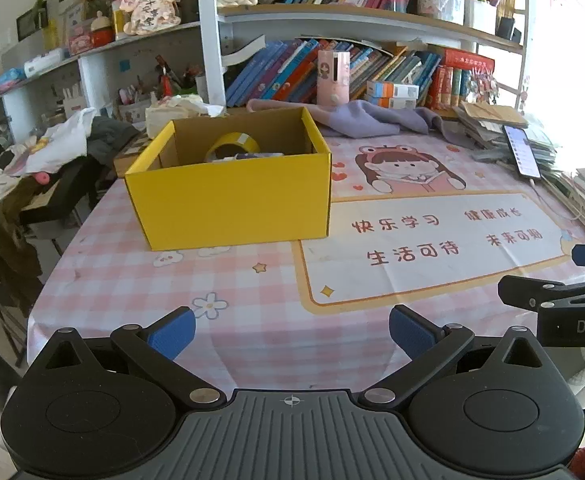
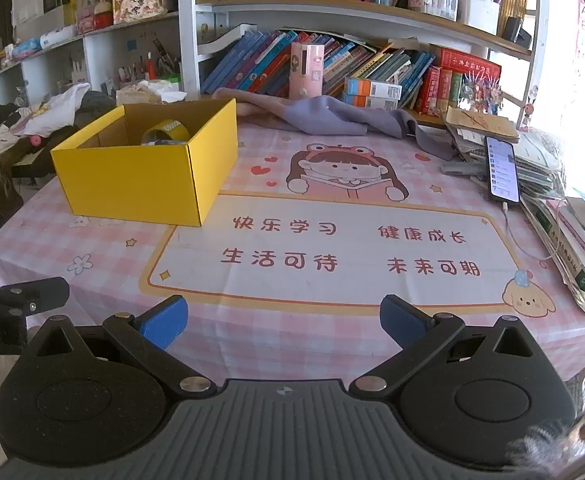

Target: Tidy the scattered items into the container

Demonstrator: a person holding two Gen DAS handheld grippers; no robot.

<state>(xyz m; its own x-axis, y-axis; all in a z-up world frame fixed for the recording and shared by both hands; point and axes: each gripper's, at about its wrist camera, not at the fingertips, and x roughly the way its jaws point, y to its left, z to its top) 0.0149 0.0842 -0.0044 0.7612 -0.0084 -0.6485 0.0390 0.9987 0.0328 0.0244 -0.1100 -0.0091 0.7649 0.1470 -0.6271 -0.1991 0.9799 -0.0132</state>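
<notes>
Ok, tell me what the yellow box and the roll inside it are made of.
Yellow box: looks like corrugated cardboard, matte yellow outside, plain brown inside, with folded flap edges.
Roll: probably plastic packing tape, glossy yellow film wound round a hollow core; the core's material can't be made out.

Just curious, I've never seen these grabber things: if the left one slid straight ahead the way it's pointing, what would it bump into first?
Probably the yellow cardboard box. The left gripper is open and holds nothing; only bare checked tablecloth lies between, though depth is uncertain.
</notes>
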